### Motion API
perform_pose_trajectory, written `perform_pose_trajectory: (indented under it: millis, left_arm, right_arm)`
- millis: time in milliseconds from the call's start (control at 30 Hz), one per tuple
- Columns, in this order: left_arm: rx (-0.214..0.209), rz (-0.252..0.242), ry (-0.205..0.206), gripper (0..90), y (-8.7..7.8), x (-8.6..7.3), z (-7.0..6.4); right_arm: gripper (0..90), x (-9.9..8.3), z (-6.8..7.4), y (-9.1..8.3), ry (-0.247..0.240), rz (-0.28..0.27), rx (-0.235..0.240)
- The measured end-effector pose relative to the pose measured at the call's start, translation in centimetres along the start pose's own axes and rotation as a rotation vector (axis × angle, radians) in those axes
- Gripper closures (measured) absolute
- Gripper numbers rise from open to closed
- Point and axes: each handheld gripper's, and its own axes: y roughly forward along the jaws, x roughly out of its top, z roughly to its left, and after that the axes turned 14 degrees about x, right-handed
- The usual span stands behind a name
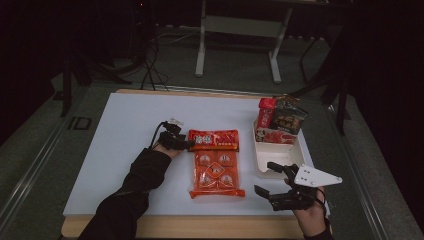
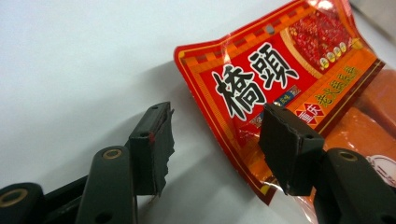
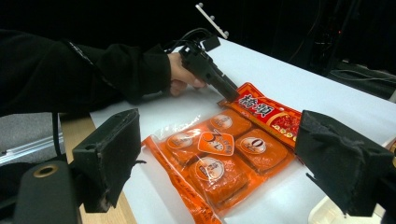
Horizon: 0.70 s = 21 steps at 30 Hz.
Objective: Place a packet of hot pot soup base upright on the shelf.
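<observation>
A red snack packet [image 1: 214, 140] with black characters lies flat mid-table. My left gripper [image 1: 189, 144] is open at its left end. In the left gripper view [image 2: 217, 126] one jaw stands on bare table and the other over the packet's [image 2: 280, 74] lower corner, not closed on it. A clear bag of orange cakes [image 1: 217, 175] lies just in front of the packet. My right gripper [image 1: 265, 178] is open, to the right of that bag, with nothing between its jaws. The right gripper view [image 3: 224, 154] looks across the bag [image 3: 219, 158] to the packet [image 3: 271, 112] and the left gripper [image 3: 210, 74].
A white tray [image 1: 295, 156] stands at the right of the white tabletop [image 1: 130, 130], with several snack packets [image 1: 280, 122] upright at its far end. The table's wooden front edge [image 1: 200, 226] runs below. Desk legs stand on the floor beyond.
</observation>
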Motion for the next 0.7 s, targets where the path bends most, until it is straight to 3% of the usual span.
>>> perform_pose_trajectory:
  millis: [67, 133, 233, 400, 633, 700]
  left_arm:
    - [-0.002, 0.002, 0.006, 45.7, 0.2, 0.2, 0.0]
    - [-0.034, 0.007, -0.011, 50.5, 0.3, 0.3, -0.1]
    - [-0.069, 0.018, 0.0, 57.4, 0.5, 0.3, -0.3]
    - [-0.094, 0.026, 0.002, 63.1, 0.7, 0.5, -0.7]
    - [-0.077, 0.031, 0.012, 71.5, 0.8, 0.8, -1.5]
    - [-0.066, 0.025, 0.031, 80.4, 0.7, 0.9, -1.7]
  right_arm:
    - [14.5, 0.0, 0.0, 0.0, 0.002, -0.001, 0.001]
    - [14.5, -0.1, 0.0, 0.0, -0.001, 0.002, 0.002]
    - [14.5, -0.1, 0.0, 0.1, 0.0, 0.004, 0.004]
    - [14.6, 0.0, 0.1, 0.2, -0.002, 0.004, 0.006]
    - [14.5, -0.1, 0.0, 0.2, -0.002, 0.008, 0.009]
    - [14.5, -0.1, 0.0, 0.3, -0.002, 0.009, 0.01]
